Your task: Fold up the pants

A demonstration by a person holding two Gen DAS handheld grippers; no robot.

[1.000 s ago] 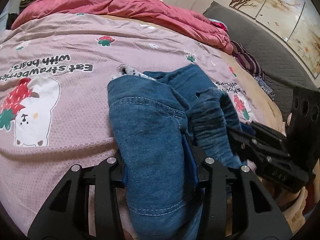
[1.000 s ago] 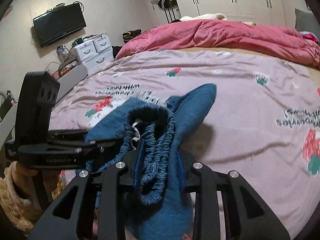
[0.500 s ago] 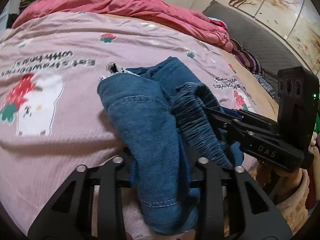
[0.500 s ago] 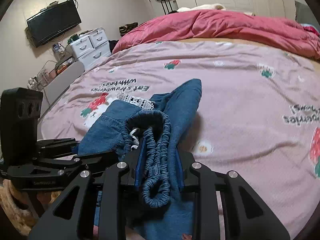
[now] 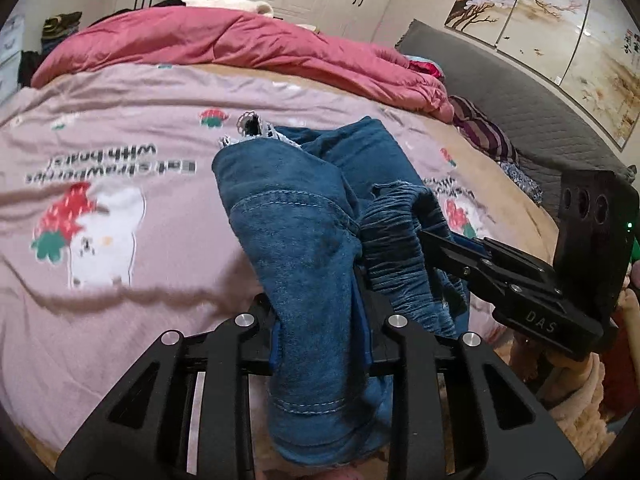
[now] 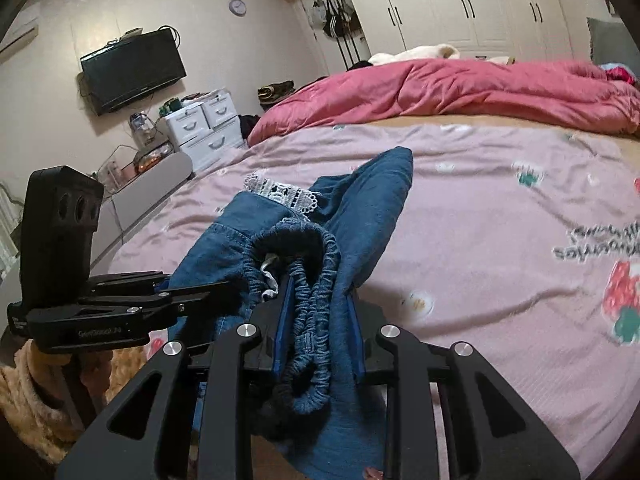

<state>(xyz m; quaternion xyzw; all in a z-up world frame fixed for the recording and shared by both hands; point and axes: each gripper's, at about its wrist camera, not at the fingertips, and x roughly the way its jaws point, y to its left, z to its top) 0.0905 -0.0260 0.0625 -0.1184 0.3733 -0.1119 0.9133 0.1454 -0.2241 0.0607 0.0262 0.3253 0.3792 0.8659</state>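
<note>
Blue denim pants with a white lace trim hang bunched between both grippers above the pink bedsheet. My left gripper has a thick fold of denim between its pads; its jaws are closing and press on the cloth. In the right wrist view my right gripper is shut on the gathered elastic waistband, which loops out below the pads. The right gripper also shows at the right of the left wrist view, and the left gripper at the left of the right wrist view. Part of the pants still trails onto the bed.
A crumpled red quilt lies along the far side of the bed, with a grey headboard and striped clothes to the right. White drawers and a wall television stand beyond the bed's left edge. A fuzzy sleeve shows at bottom left.
Both grippers have risen, lifting the bunched pants higher off the sheet. The left jaws have drawn closer together on the denim fold. The right gripper still holds the waistband.
</note>
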